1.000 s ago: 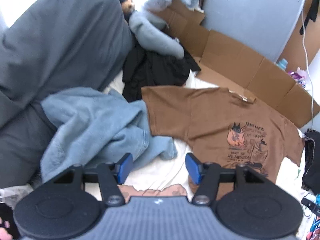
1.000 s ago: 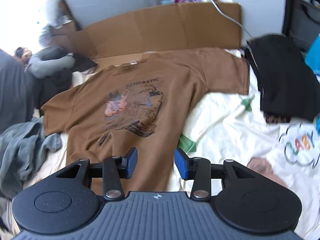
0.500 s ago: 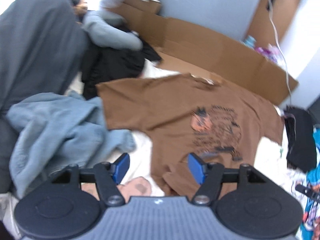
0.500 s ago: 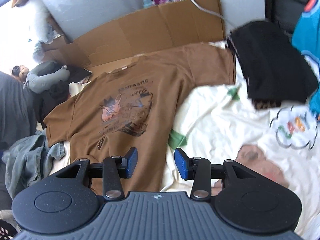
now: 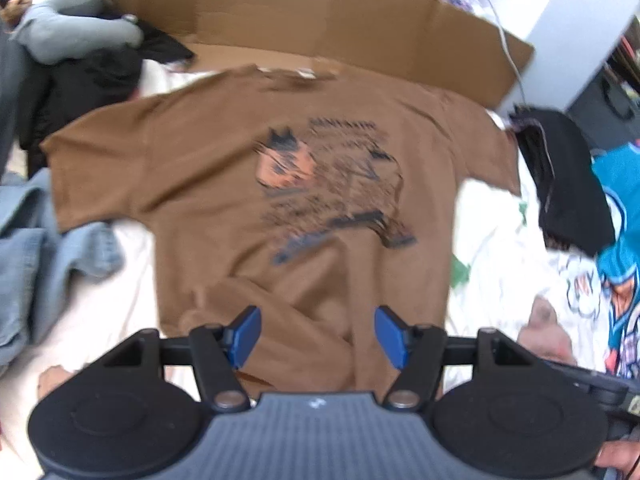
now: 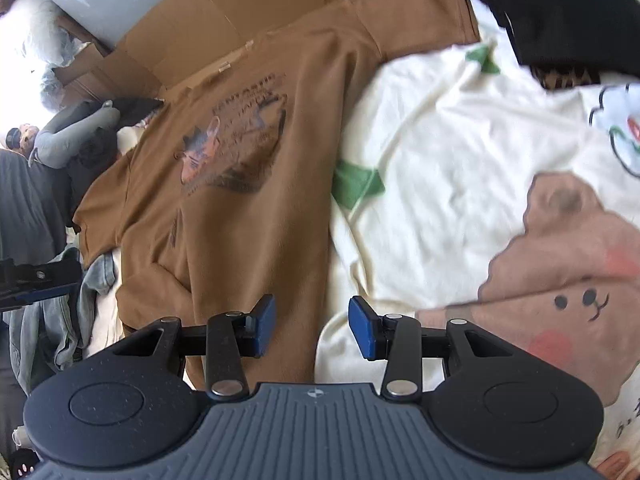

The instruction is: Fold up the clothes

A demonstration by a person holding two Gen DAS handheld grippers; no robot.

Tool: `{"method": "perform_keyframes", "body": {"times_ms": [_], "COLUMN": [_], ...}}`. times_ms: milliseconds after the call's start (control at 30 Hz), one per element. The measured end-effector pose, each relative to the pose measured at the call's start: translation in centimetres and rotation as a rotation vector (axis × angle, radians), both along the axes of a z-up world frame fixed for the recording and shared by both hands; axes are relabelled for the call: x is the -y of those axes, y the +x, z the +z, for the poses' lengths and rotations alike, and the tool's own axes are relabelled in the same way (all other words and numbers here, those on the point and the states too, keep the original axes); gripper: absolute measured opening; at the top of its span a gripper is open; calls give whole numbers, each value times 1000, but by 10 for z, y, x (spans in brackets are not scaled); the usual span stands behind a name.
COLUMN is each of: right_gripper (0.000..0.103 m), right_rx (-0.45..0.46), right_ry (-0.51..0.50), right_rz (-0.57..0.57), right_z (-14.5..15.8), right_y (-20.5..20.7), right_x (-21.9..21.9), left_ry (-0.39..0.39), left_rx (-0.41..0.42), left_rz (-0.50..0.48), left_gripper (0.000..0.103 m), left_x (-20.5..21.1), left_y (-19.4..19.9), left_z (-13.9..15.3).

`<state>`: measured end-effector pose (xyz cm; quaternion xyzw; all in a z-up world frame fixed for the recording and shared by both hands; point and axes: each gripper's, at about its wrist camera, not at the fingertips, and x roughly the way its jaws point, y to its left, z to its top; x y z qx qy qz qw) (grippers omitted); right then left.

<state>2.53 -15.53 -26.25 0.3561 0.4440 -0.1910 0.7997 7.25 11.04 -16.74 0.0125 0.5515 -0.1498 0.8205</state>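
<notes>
**Brown T-shirt laid out flat, folding not yet begun**

Brown cotton T-shirt (image 5: 248,184), printed side up, lies spread on a cream cartoon-print bedsheet (image 6: 440,168); it serves as the landmark for what follows. Its collar points toward the cardboard sheet (image 5: 320,12) beyond it, and both short sleeves lie extended to either side. The body is largely smooth, but the hem nearest the cameras shows a loose wrinkle and a slightly turned-up edge.

Left tool (image 5: 316,336) hovers above the hem of the T-shirt with its blue pads set wide apart and nothing between them. Right tool (image 6: 312,328) hovers over the T-shirt's side edge near the hem, where brown cloth meets the bedsheet; its jaws are likewise wide and hold nothing. Whether either tool touches the cloth cannot be told.

Beside one sleeve of the T-shirt lies a crumpled denim garment (image 5: 44,248); beside the other sleeve sits a black garment (image 5: 560,184), with a teal garment (image 5: 620,208) just past it.

Judged from this layout, only the spreading stage is complete. No sleeve or side has been turned in and no crease is made, so every fold remains, as do the neighbouring unfolded garments.
</notes>
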Motion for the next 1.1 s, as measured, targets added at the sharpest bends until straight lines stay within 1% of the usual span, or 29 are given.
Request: {"method": "perform_keyframes", "body": {"times_ms": [133, 200, 267, 367, 467, 600, 733, 800, 867, 933, 1033, 1067, 1100], "right_gripper": [48, 48, 48, 48, 48, 48, 48, 48, 48, 48, 48, 48, 48], "right_rx": [-14, -7, -6, -22, -56, -63, -47, -38, -18, -8, -22, -28, -35], "right_ry": [14, 12, 10, 16, 9, 30, 64, 84, 121, 127, 111, 115, 120], "right_rz": [-19, -20, -19, -30, -30, -79, -118, -120, -124, -106, -81, -89, -103], "right_z": [-10, -11, -14, -20, -27, -33, -37, -39, -41, -39, -38, -39, -40], "right_y": [-6, -10, -15, -26, -37, -47, -52, -50, -48, -44, -43, -45, -47], "right_x": [4, 10, 16, 24, 28, 36, 41, 39, 37, 33, 30, 30, 31], "left_ry": [26, 26, 26, 58, 34, 54, 57, 70, 91, 114, 116, 114, 110], "left_rx": [-27, -43, -70, -116, -169, -192, -207, -214, -215, -212, -217, -214, -211], "left_rz": [-44, -46, -50, -79, -78, -110, -139, -146, -148, -151, -150, -150, -150], "left_gripper": [66, 66, 66, 65, 64, 62, 59, 57, 57, 57, 58, 61, 65], "left_x": [21, 28, 37, 56, 70, 88, 100, 103, 104, 105, 104, 104, 103], "left_y": [-6, -10, -14, -21, -26, -32, -35, -35, -34, -35, -36, -37, -37], "left_z": [-19, -27, -37, -54, -72, -90, -101, -107, -113, -119, -126, -127, -127]}}
